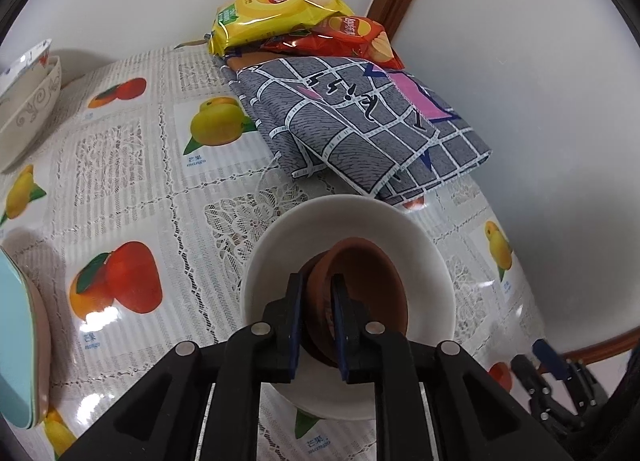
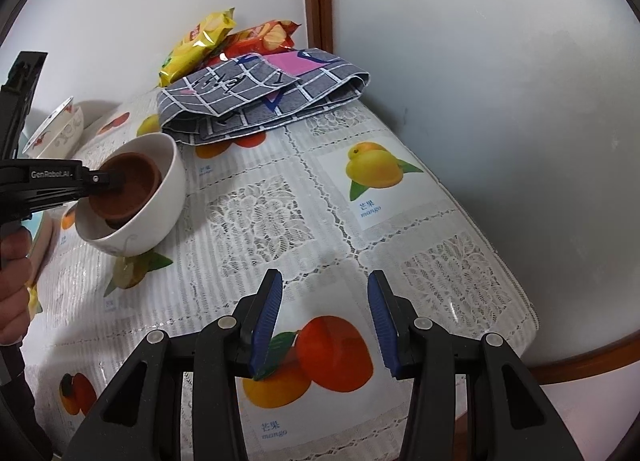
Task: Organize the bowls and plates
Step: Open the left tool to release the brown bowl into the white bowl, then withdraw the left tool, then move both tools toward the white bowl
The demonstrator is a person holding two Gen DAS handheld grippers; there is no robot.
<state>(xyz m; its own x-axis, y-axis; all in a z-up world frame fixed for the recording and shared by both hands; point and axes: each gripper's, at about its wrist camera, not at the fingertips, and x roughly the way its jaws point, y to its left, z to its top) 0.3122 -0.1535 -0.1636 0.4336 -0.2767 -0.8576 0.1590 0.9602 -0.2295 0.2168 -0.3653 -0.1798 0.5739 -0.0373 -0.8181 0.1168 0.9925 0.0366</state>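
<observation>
My left claw [image 1: 316, 301] is pinching the near rim of a small terracotta bowl [image 1: 360, 285], its blue ribbed pads closed on the matte, unglazed wall. That round clay bowl is sitting tilted inside a larger glossy white bowl [image 1: 424, 257], which is resting on the table [image 2: 400, 245] with its shiny lace-and-mango printed cover. My right claw [image 2: 324, 317] is hovering over the table with its fingers spread wide and gripping nothing. A folded grey checked cloth [image 1: 360, 121] is lying just behind the white bowl, with crinkly yellow and red chip bags [image 1: 276, 9] beyond it. Patterned bowls [image 1: 28, 101] are stacking up at the far left.
</observation>
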